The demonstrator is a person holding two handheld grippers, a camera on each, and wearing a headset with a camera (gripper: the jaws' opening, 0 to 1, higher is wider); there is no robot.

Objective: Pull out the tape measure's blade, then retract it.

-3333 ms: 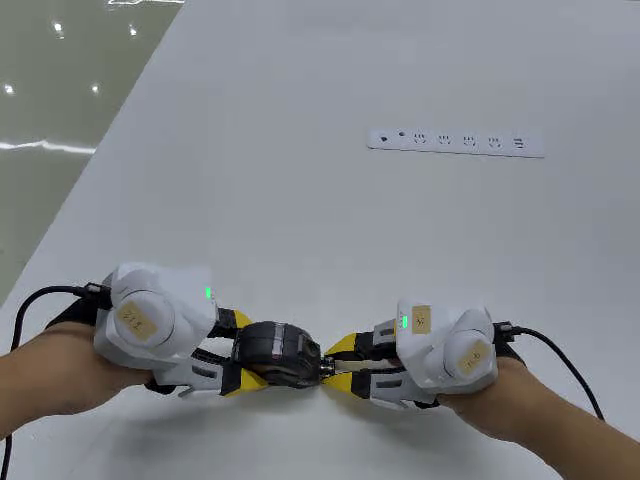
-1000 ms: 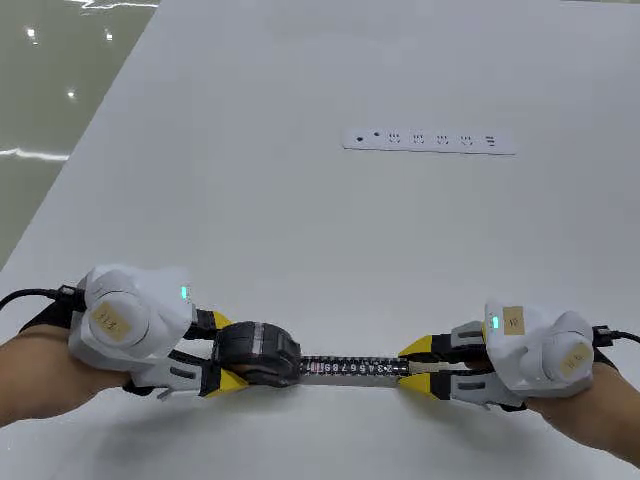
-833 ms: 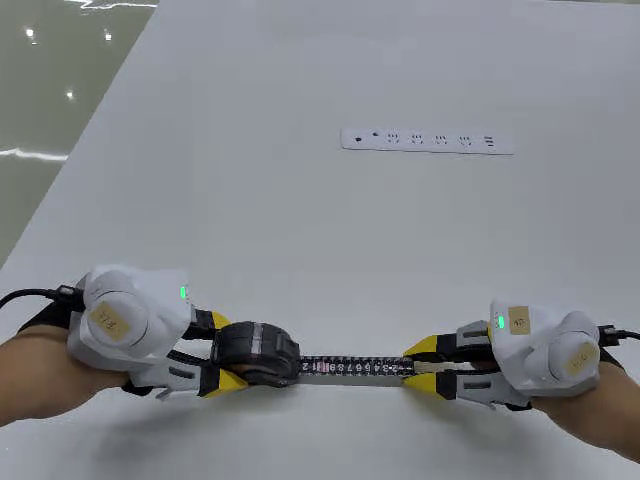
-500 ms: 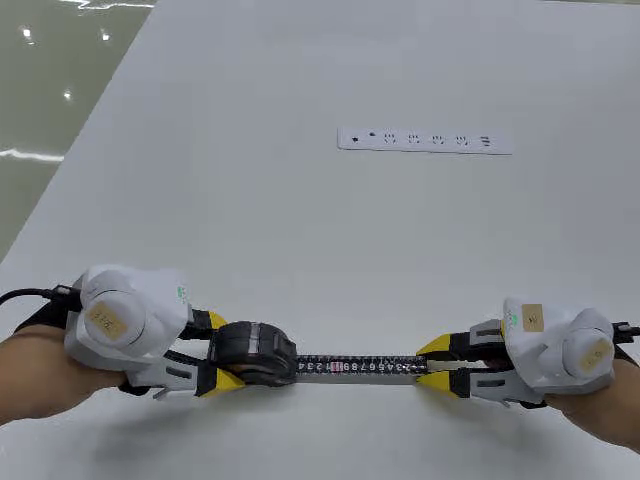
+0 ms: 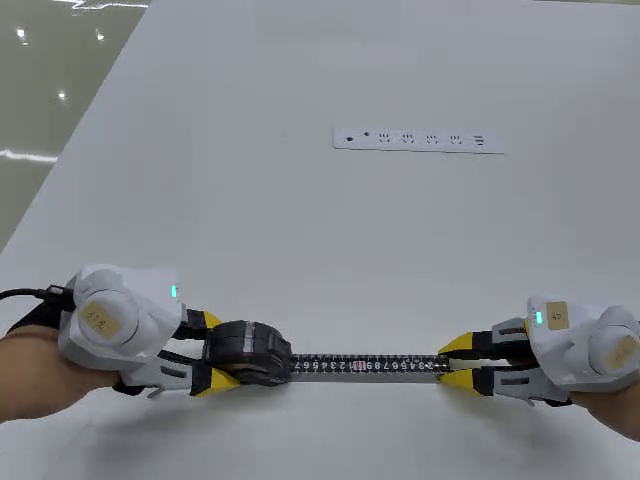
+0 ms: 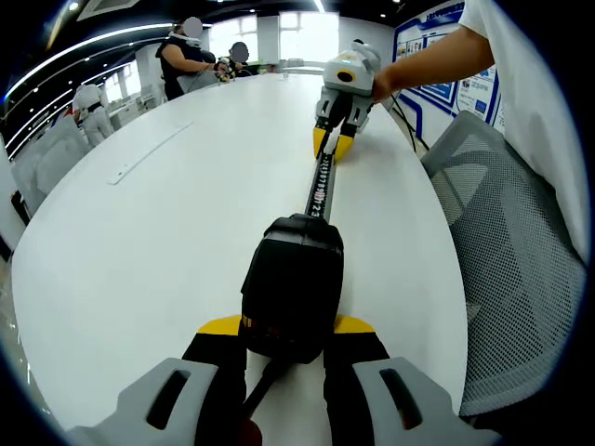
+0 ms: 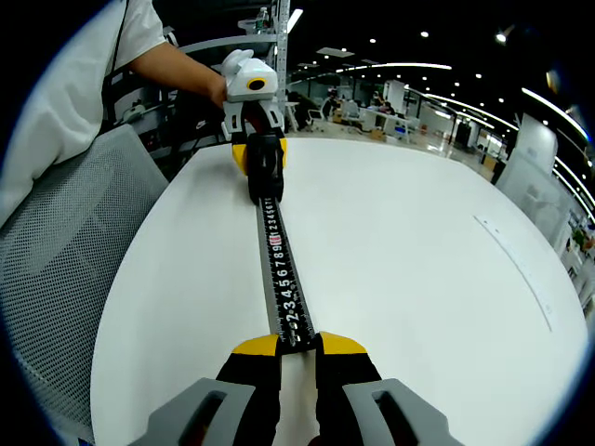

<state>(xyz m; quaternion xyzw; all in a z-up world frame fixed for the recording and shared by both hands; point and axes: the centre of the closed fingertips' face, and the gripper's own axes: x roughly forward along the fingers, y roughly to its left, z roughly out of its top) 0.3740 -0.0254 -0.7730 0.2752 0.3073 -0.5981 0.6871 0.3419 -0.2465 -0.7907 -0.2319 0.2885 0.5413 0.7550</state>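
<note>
The tape measure (image 5: 248, 352) lies low at the near edge of the white table (image 5: 300, 220), towards the person's left. It is a black body, and the left tongs (image 5: 214, 350) are pressed against its two sides, one yellow tip on each flank, gripping it firmly. In the left gripper view the body sits squarely between the yellow tips, with its mouth pointing away from the camera.

From that mouth the blade (image 5: 365, 365) stands out in a straight line to the person's right, close above the table or resting on it; the pictures do not settle which. The blade is dark with white numerals and one red mark about midway along. Its far end sits between the yellow tips of the right tongs (image 5: 460, 362), which are nipped together on it. The very tip is hidden between them, so it seems, rather than plainly shows, that they grip the end hook. The two tongs are well apart, facing one another along the blade.

Farther back on the table a white power strip (image 5: 418, 141) lies flat, well apart from everything else. A black cable (image 5: 25, 296) runs off behind the left hand. A grey mesh chair (image 7: 56, 279) stands beside the table in the right gripper view
</note>
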